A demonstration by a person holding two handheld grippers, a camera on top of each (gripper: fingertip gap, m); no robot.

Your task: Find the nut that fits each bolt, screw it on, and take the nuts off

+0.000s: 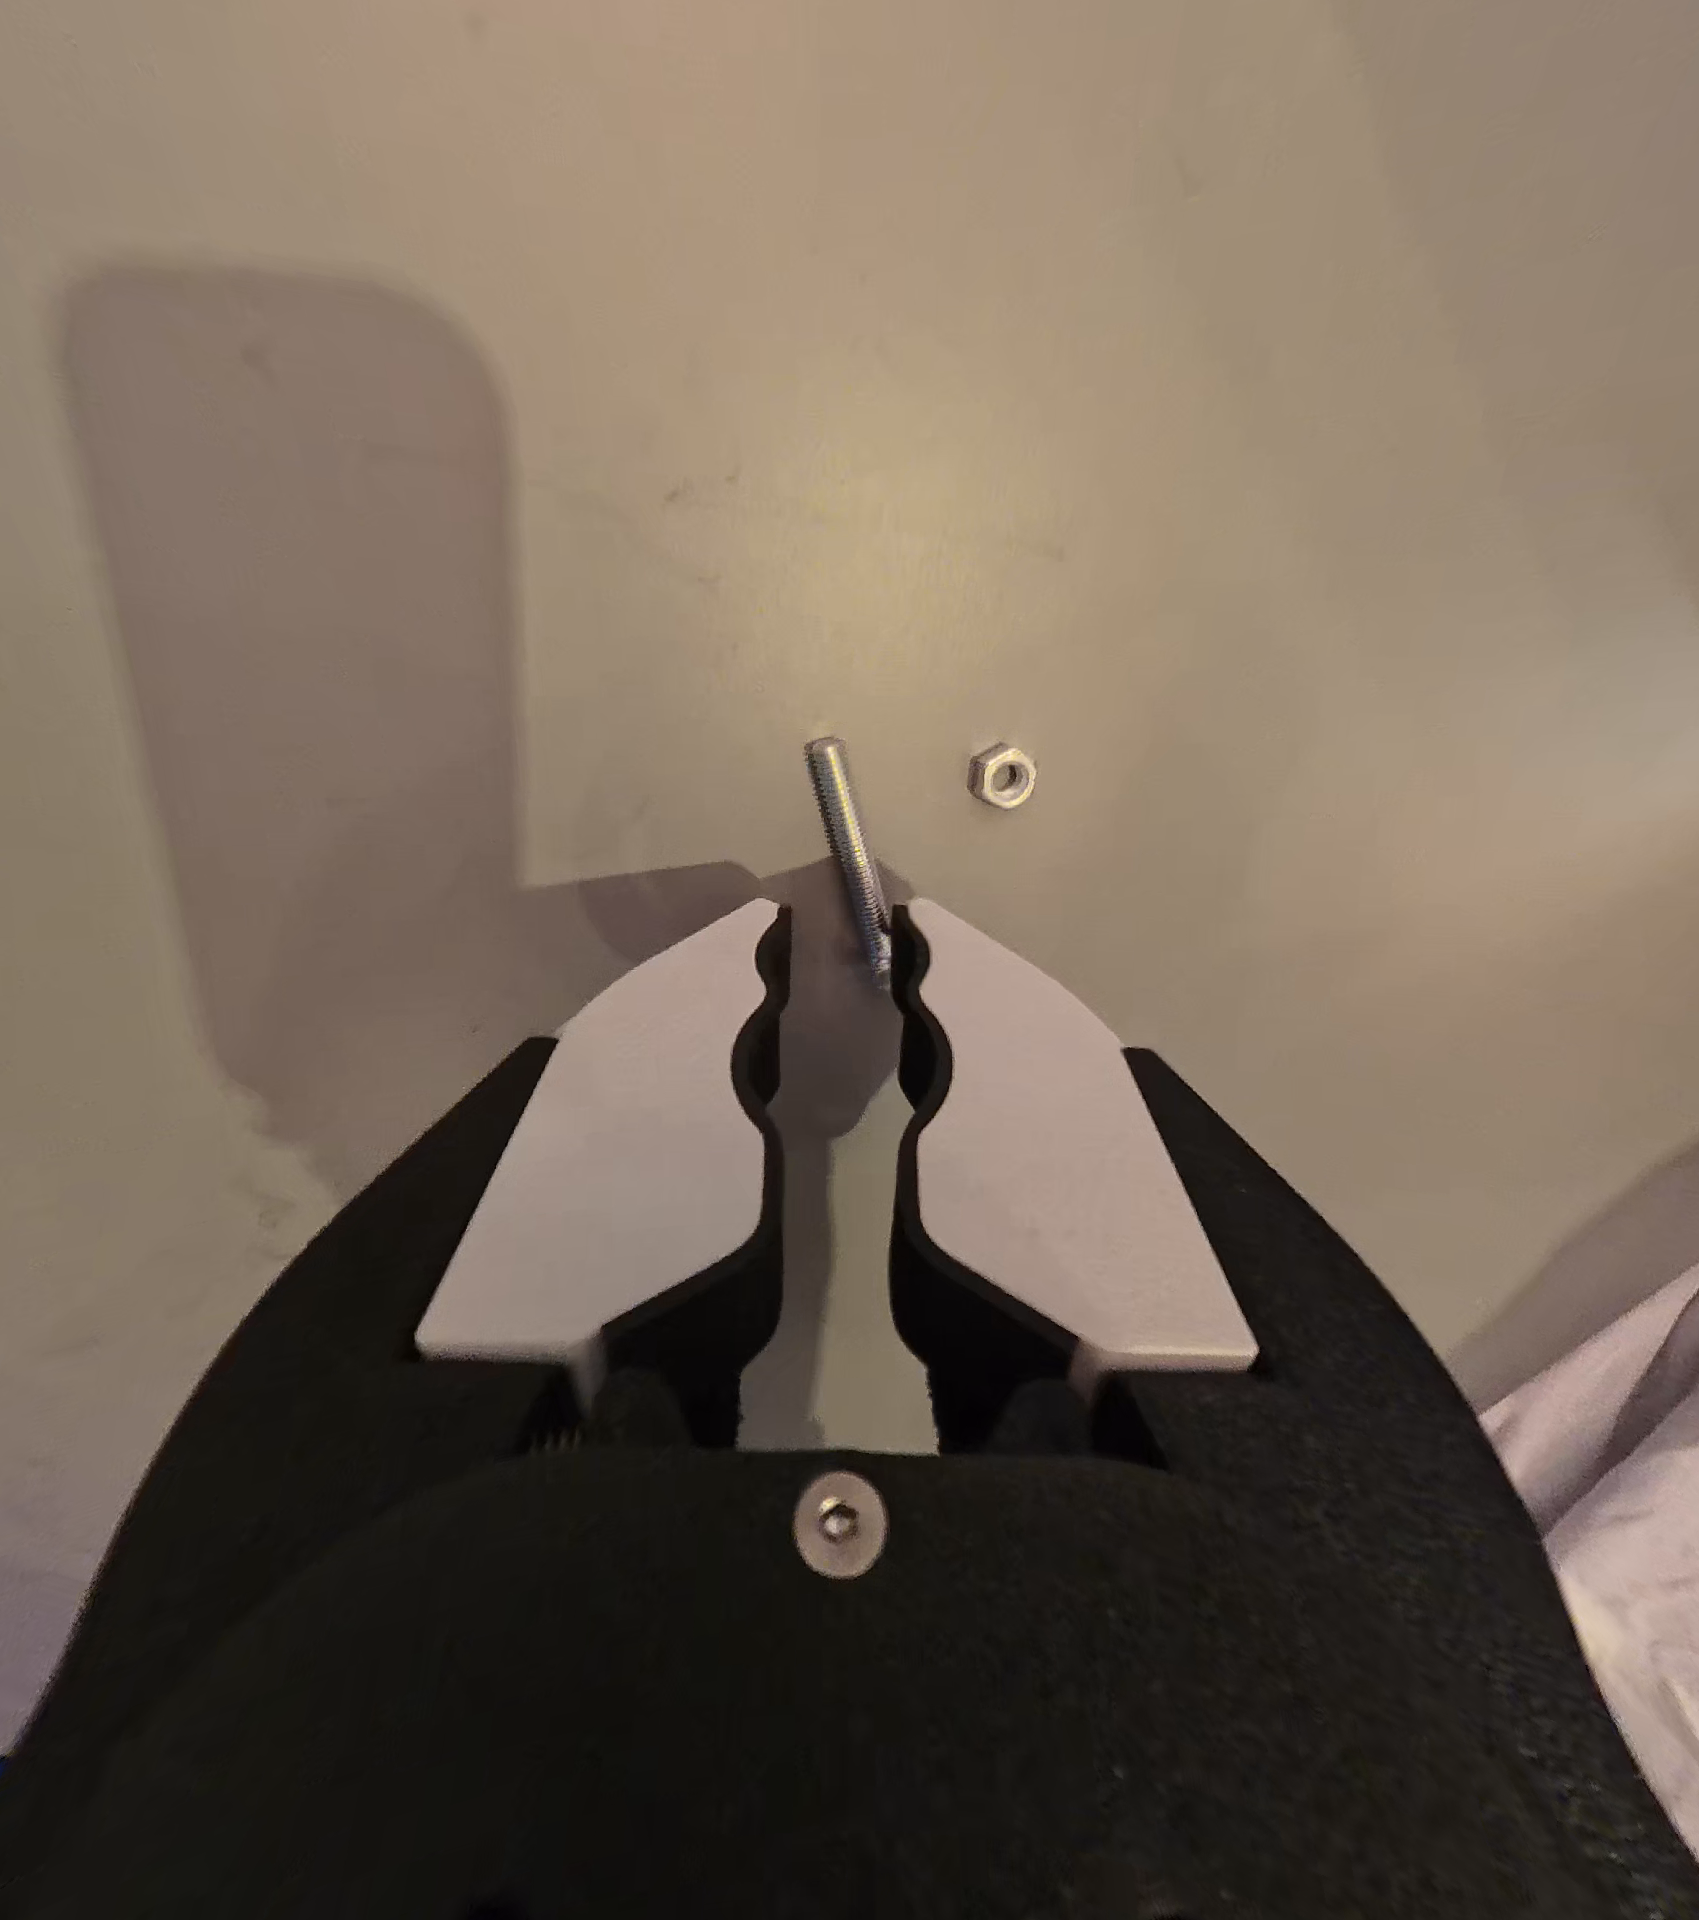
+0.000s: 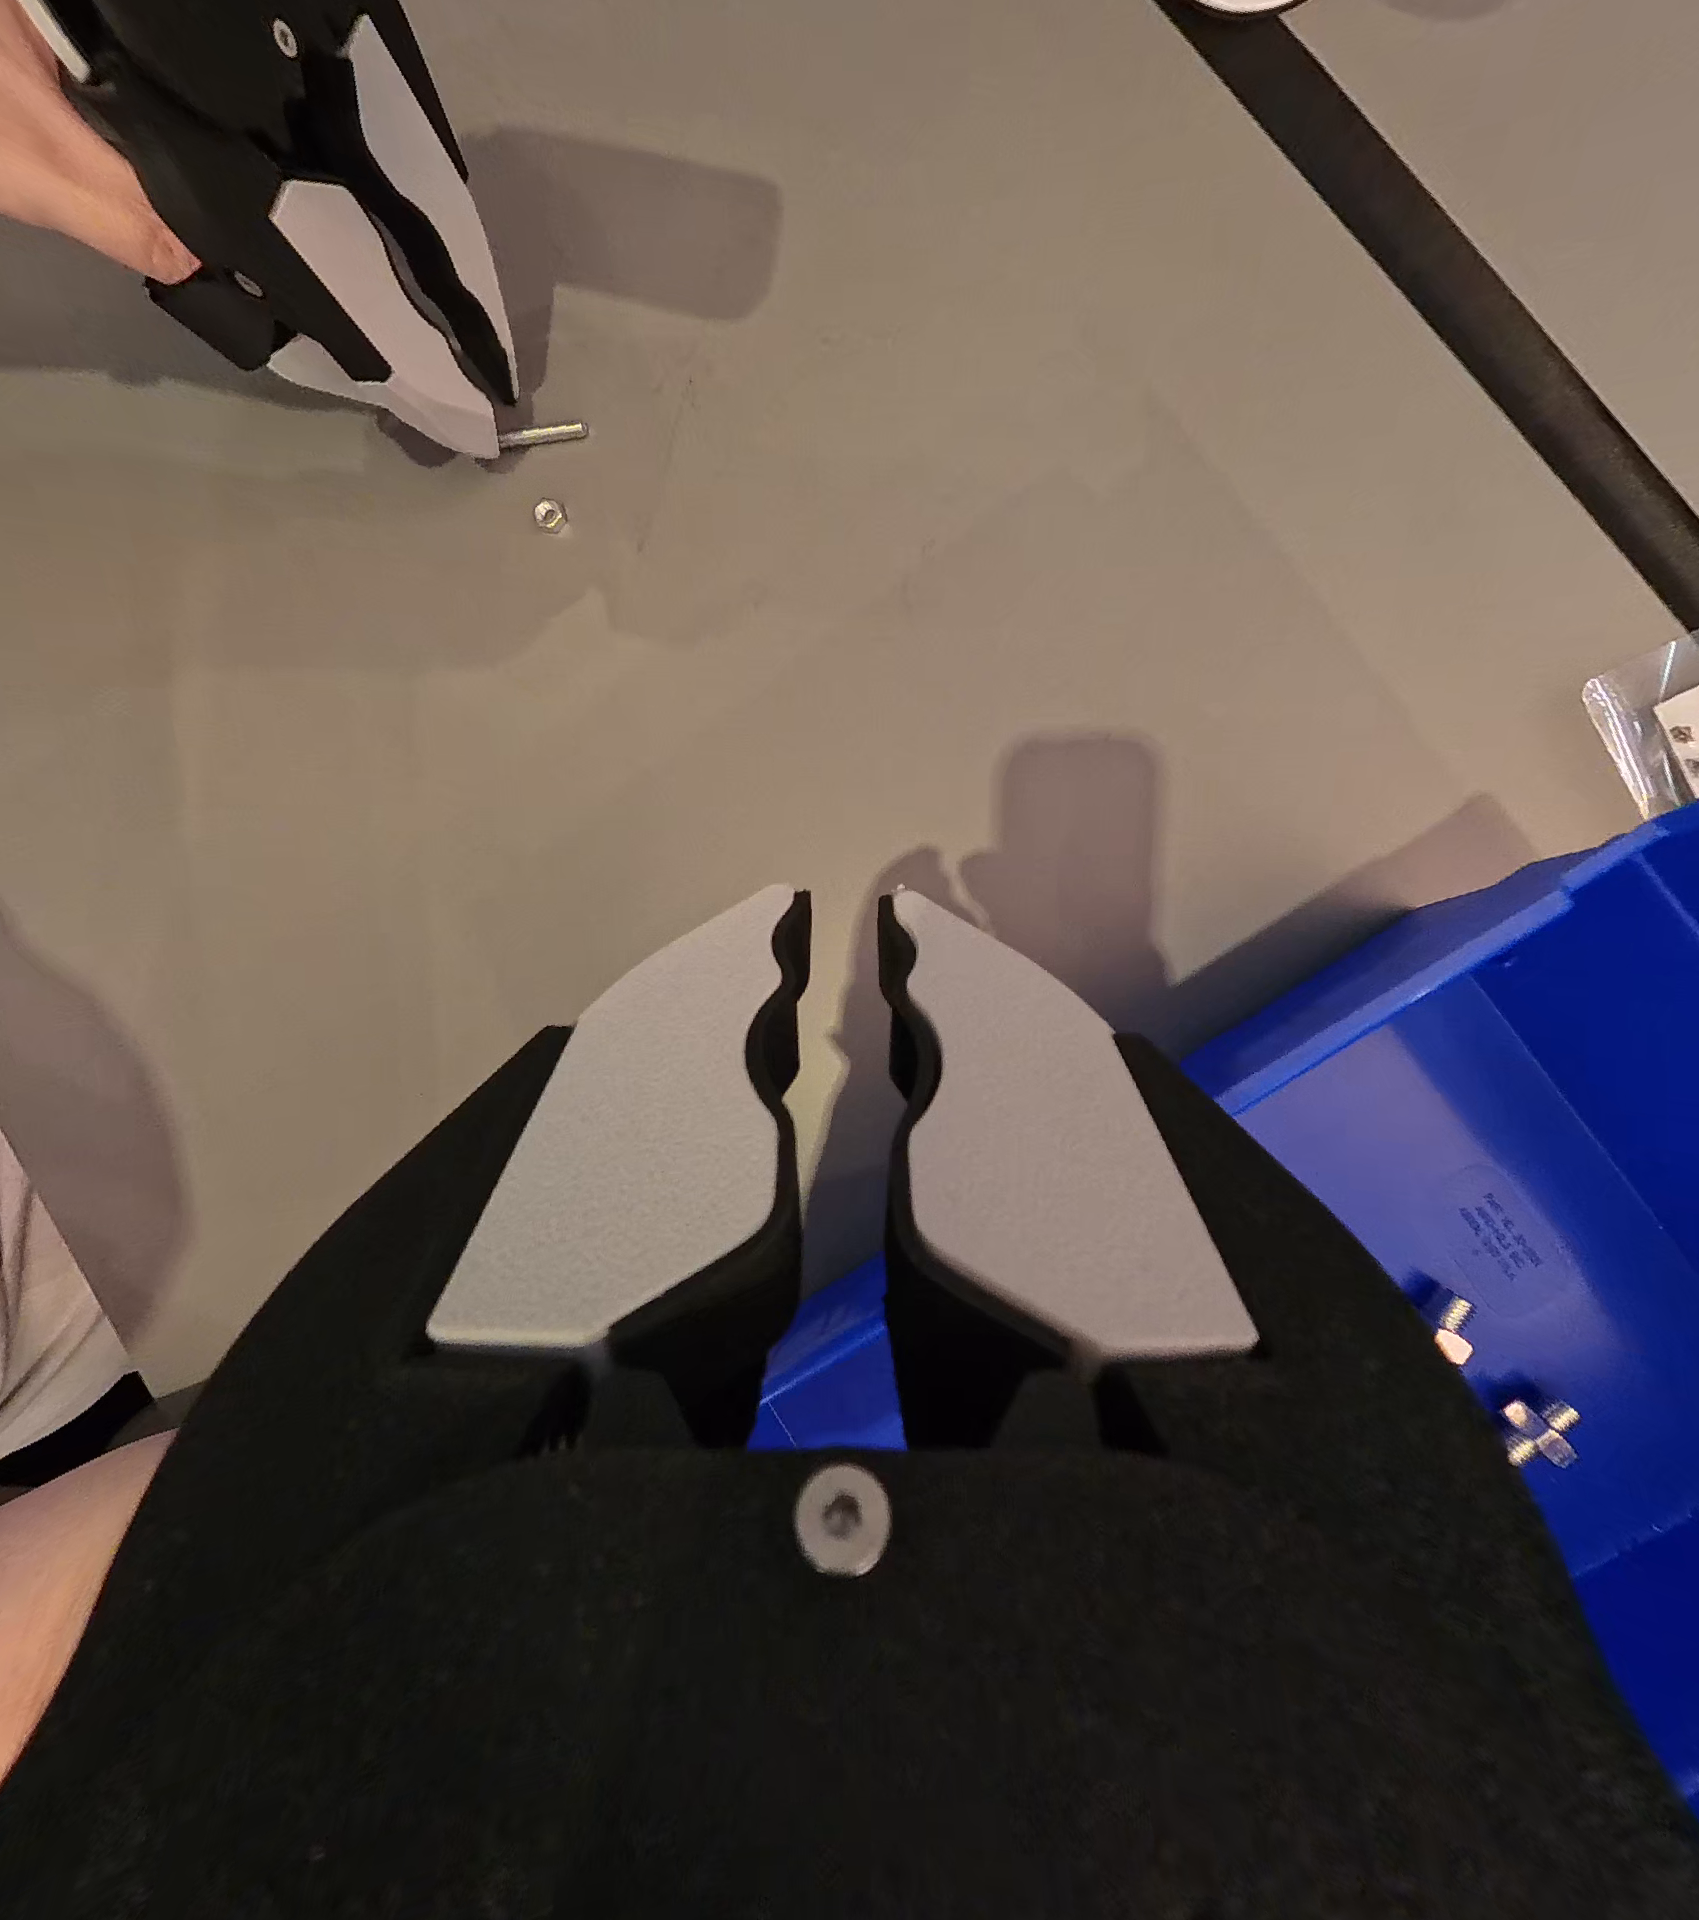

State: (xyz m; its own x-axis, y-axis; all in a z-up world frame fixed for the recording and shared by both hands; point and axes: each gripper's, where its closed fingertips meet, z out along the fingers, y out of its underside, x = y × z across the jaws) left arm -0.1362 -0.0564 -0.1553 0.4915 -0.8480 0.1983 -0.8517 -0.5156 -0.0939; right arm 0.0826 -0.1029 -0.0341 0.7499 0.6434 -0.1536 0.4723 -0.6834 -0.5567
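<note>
The left claw (image 1: 842,914) had two flat, pale grey plates backed by wavy black rubber pads, set in a rough black body with a round silver screw near the hinge. Its tips stood slightly apart, down at the table (image 1: 1240,416), with the near end of a thin silver bolt (image 1: 850,854) lying in the gap. The bolt's lower end rested against the right pad; whether the pads pinched it could not be told. The bolt was a slim threaded rod, shiny and ridged, and it pointed away from the claw along the table. Just to its right lay a small six-sided silver nut (image 1: 1000,773), flat on the surface, its round hole facing up, apart from the bolt. The table was smooth and matte, a dull beige-grey with faint scuffs and soft-edged shadows. Crumpled pale cloth (image 1: 1676,1507) showed at the lower right edge.

The right claw (image 2: 843,902), of the same build, hung well away from the bolt with its tips a little apart and nothing between them. Beside it on the right stood a glossy blue plastic bin (image 2: 1447,1039) with straight walls, holding a few small silver screws (image 2: 1541,1444). Beyond the bin lay a clear, shiny plastic bag (image 2: 1634,727). A dark, rounded bar (image 2: 1447,301) crossed the table at the far right
</note>
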